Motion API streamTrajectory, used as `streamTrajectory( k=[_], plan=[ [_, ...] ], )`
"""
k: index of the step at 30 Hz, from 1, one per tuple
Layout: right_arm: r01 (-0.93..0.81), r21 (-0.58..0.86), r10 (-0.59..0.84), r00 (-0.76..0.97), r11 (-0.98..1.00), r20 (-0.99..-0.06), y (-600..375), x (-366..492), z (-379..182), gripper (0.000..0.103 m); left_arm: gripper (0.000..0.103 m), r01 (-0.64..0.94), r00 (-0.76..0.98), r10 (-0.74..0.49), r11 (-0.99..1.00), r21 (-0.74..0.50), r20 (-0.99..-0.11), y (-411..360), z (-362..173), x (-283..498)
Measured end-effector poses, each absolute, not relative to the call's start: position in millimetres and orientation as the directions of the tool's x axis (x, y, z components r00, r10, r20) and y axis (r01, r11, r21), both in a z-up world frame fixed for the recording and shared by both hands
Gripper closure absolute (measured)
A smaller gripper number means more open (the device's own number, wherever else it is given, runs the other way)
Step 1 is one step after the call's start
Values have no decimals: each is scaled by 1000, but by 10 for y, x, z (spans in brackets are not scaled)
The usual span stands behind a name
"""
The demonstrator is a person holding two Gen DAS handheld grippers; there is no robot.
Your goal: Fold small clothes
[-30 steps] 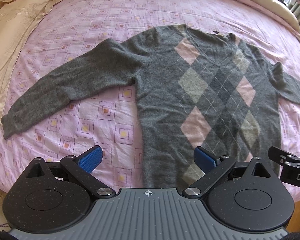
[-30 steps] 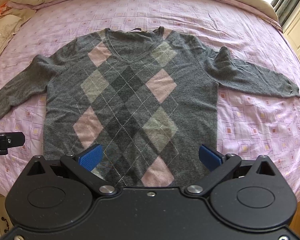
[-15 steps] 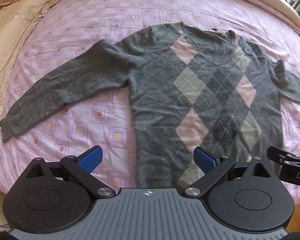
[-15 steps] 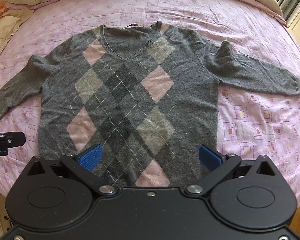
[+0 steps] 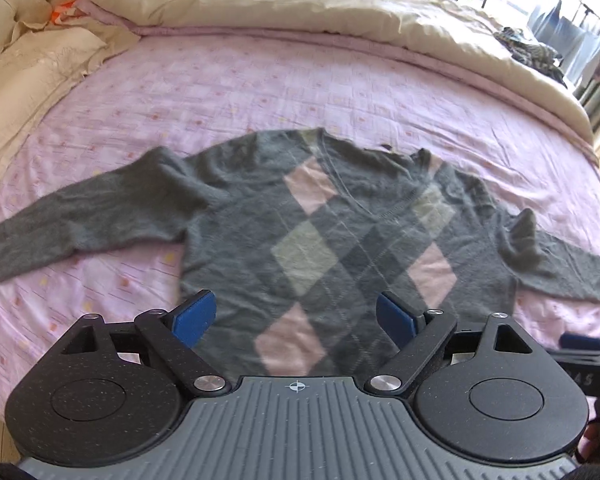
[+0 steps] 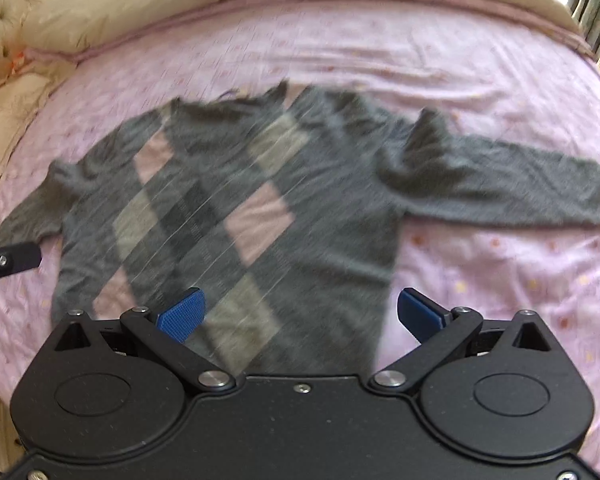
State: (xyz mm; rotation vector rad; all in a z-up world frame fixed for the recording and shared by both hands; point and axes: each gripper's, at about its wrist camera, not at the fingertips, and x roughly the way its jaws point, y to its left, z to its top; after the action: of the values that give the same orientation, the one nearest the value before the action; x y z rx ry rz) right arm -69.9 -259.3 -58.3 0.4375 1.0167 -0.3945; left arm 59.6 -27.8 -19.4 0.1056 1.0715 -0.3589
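Observation:
A grey V-neck sweater (image 5: 340,240) with pink and pale argyle diamonds lies flat, front up, on the pink patterned bedspread (image 5: 260,92), both sleeves spread sideways. In the right wrist view the same sweater (image 6: 240,208) is blurred by motion. My left gripper (image 5: 296,316) hovers open over the sweater's lower hem, left of centre, with nothing between its blue pads. My right gripper (image 6: 300,314) hangs open above the hem's right corner, also holding nothing. The right sleeve (image 6: 500,188) has a raised fold near the shoulder.
A cream duvet (image 5: 300,4) is bunched along the far side of the bed and a cream pillow (image 5: 32,68) sits at the far left. A tufted headboard (image 5: 8,4) stands in the left corner. Part of the other gripper (image 6: 8,260) shows at the left edge.
Both cameras have tilted up and drawn back, so the sweater sits lower and further away in view. Both grippers stay open. The sweater has not moved.

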Motion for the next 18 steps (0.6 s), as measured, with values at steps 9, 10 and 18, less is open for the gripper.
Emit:
streamTrajectory(
  k=[9, 10, 18],
  plan=[
    [676, 146, -204, 410, 723, -889, -3987, -1234, -879, 5, 16, 300, 400, -161, 953, -37, -902, -840, -260, 478],
    [710, 150, -209, 392, 688, -896, -4201, -1317, -922, 11, 16, 293, 389, -155, 955, -37, -908, -890, -270, 464],
    [880, 219, -270, 352, 421, -896, -5671, -2015, -1217, 28, 16, 246, 348, -100, 969, -12, -932, -1118, -310, 348]
  ],
)
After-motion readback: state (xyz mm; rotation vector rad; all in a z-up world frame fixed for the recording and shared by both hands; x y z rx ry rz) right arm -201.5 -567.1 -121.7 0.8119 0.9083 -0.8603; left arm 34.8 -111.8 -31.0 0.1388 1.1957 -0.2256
